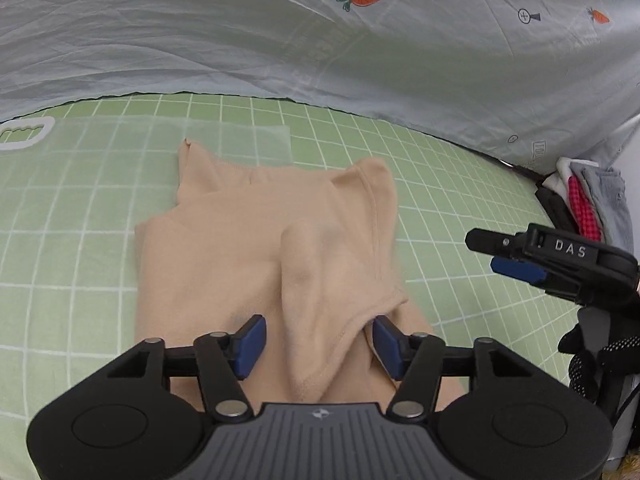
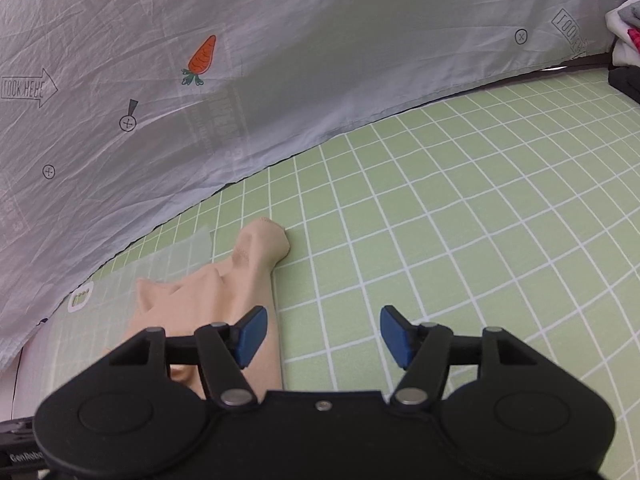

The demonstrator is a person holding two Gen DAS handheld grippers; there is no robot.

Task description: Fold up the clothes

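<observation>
A peach garment (image 1: pixel 240 248) lies partly folded on the green grid mat (image 1: pixel 80 220), with a raised ridge of cloth running toward the camera. My left gripper (image 1: pixel 319 344) is open just above it; the ridge lies between its blue pads (image 1: pixel 250 344) without being pinched. In the right wrist view the same garment (image 2: pixel 240 280) shows at the lower left, one rounded end pointing away. My right gripper (image 2: pixel 323 334) is open over bare mat (image 2: pixel 440 220) beside the garment's right edge, with nothing between its pads. It also appears in the left wrist view, the right gripper (image 1: pixel 496 254) hovering to the garment's right.
A grey sheet printed with carrots (image 1: pixel 320 40) hangs along the far edge of the mat. A translucent board with a white handle cutout (image 1: pixel 24 134) lies under the garment's far end. A pile of other clothes (image 1: pixel 588 200) sits at the far right corner.
</observation>
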